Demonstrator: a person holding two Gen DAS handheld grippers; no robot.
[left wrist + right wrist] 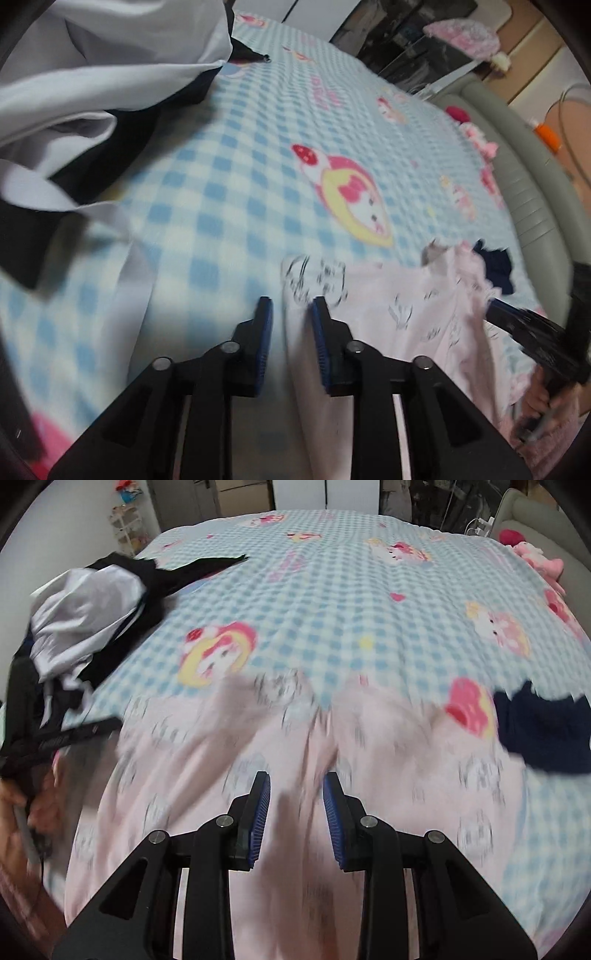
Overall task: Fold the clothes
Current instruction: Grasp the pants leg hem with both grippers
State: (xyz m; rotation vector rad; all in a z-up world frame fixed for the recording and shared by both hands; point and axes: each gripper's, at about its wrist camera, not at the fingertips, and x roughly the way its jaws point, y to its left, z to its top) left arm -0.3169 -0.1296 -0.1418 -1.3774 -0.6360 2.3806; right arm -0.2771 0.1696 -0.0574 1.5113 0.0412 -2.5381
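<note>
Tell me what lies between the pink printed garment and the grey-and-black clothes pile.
In the right wrist view, only bare blue checked bedspread with cartoon prints lies between the pink garment and the pile. Nothing else sits there.

Bedsheet (332,602): you get pink lettering beside the cartoon prints, too blurred to read in either view.
Pink garment (207,775): your view shows grey printed figures, smeared by motion; no words can be made out.
Black strap (70,738) at the left edge: pale lettering, illegible.
Readable text: none for you here.
</note>
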